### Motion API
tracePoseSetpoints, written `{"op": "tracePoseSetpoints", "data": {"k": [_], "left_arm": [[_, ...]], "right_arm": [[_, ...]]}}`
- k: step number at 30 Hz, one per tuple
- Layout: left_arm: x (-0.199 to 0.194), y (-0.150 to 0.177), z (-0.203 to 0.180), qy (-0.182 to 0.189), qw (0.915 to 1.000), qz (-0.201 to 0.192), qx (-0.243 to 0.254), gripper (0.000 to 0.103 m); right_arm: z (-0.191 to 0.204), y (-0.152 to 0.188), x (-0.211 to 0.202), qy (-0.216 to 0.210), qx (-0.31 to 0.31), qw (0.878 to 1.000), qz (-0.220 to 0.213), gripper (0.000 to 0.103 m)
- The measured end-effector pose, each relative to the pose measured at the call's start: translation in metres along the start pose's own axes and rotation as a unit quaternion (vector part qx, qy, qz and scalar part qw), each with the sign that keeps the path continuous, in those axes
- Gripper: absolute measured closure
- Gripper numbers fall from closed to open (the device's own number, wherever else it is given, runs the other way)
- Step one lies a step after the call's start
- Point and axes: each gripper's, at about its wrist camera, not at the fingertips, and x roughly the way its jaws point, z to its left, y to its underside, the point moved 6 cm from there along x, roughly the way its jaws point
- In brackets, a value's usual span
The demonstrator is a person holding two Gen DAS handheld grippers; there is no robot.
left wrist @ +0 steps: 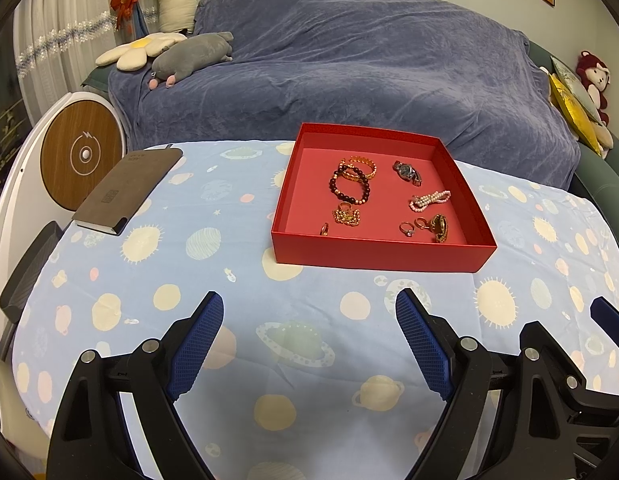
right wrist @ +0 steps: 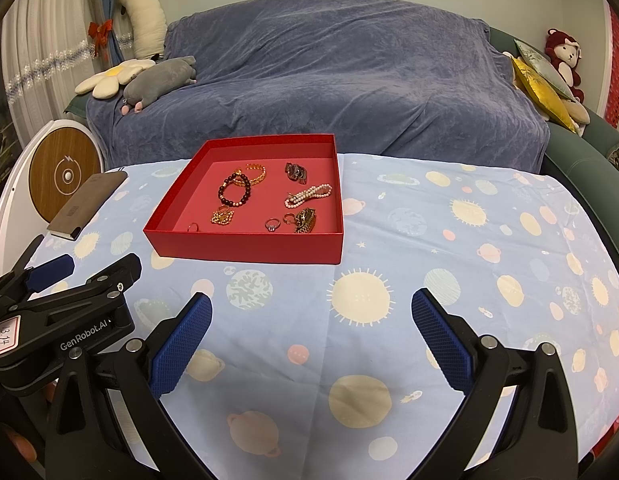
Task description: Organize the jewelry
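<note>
A: Surface: pale blue tablecloth printed with suns and planets (left wrist: 309, 300), sofa under a slate-blue throw (left wrist: 349, 68) behind it. Dark brown flat notebook-like case (left wrist: 129, 190) at the far left edge of the cloth

B: Container?

A: Shallow red cardboard box (left wrist: 383, 254), open top, sits on the cloth ahead of both grippers, well apart from them. All the jewelry lies loose on its pinkish-red floor

B: Contents, piece by piece

A: Back left: dark maroon round-bead bracelet (left wrist: 349, 187) overlapping a gold openwork link bracelet (left wrist: 363, 166). Back right: small wristwatch with dark dial and metal band (left wrist: 406, 171). Right of centre: pale pink pearl-bead strand, doubled up (left wrist: 429, 200). Centre left: bunched gold chain (left wrist: 346, 216). By the near wall: thin gold ring standing on edge (left wrist: 324, 229), silver-toned ring with a clear stone (left wrist: 406, 228), a second small gold ring (left wrist: 420, 223) just beside it, and a brown-and-gold oval ornament (left wrist: 439, 227) touching that ring's side; whether brooch or clip, cannot tell

B: Grippers?

A: Left gripper (left wrist: 309, 344): blue textured pads wide apart, nothing between them, held over bare cloth short of the box. Right gripper (right wrist: 311, 348): same, pads spread, nothing gripped, box lying ahead and to its left. Left gripper's black body shows at the lower left of the right wrist view
</note>
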Motion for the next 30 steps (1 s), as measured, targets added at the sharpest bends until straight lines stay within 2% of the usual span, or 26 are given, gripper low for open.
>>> {"op": "tracePoseSetpoints", "data": {"k": [7,13,30], "left_arm": [[-0.0002,0.0002,0.0010,-0.003,1.0000,0.000,0.001,0.018],[-0.0027,0.0012,0.0000,-0.021,0.9996,-0.008,0.015,0.018],[0.0000,0.0044,-0.0005,-0.016,0.9999,0.001,0.004,0.018]], "right_arm": [[0.0000,0.0003,0.0000,0.000,-0.001,1.000,0.000,0.005],[-0.0013,0.0009,0.0006,0.000,-0.003,1.000,-0.001,0.005],[-0.0006,0.0006,0.0001,0.001,-0.005,1.000,-0.001,0.005]]}}
